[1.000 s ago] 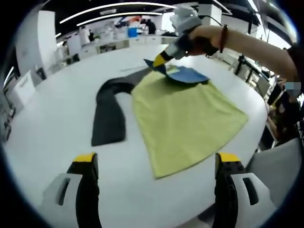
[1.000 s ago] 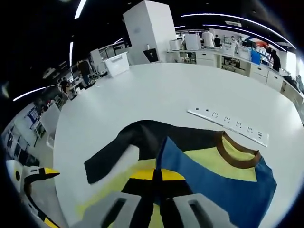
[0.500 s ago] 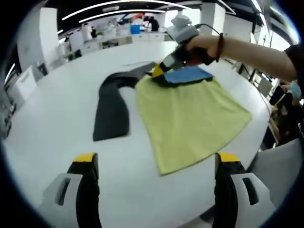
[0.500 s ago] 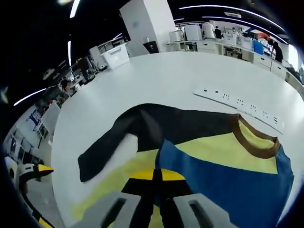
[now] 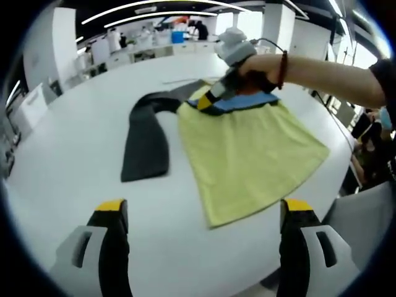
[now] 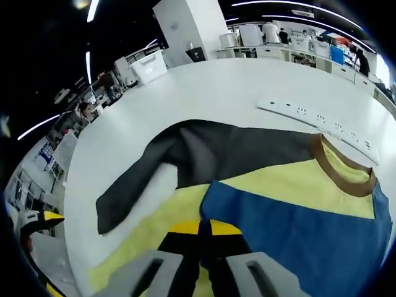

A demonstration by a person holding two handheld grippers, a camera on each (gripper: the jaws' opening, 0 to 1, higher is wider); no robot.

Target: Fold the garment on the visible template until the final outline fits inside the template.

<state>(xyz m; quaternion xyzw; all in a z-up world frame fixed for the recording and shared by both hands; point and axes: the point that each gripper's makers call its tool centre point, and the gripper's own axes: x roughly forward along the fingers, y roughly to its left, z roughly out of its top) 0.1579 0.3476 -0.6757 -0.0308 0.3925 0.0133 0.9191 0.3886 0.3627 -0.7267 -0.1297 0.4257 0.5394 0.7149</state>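
Right claw [image 6: 205,230] pinches garment [image 5: 247,148], its dark sleeve [image 5: 145,145] trailing toward left claw [image 5: 204,213]

white round counter [image 5: 68,142], yellow-blue garment [image 5: 247,148] with dark sleeve lying flat on it, white power strip [image 6: 322,120] just beyond collar

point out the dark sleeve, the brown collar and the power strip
dark sleeve [image 5: 145,151], left gripper view, middle of the sleeve lying flat on the table
brown collar [image 6: 337,173], right gripper view, curved neck band
power strip [image 6: 309,114], right gripper view, middle of the white strip
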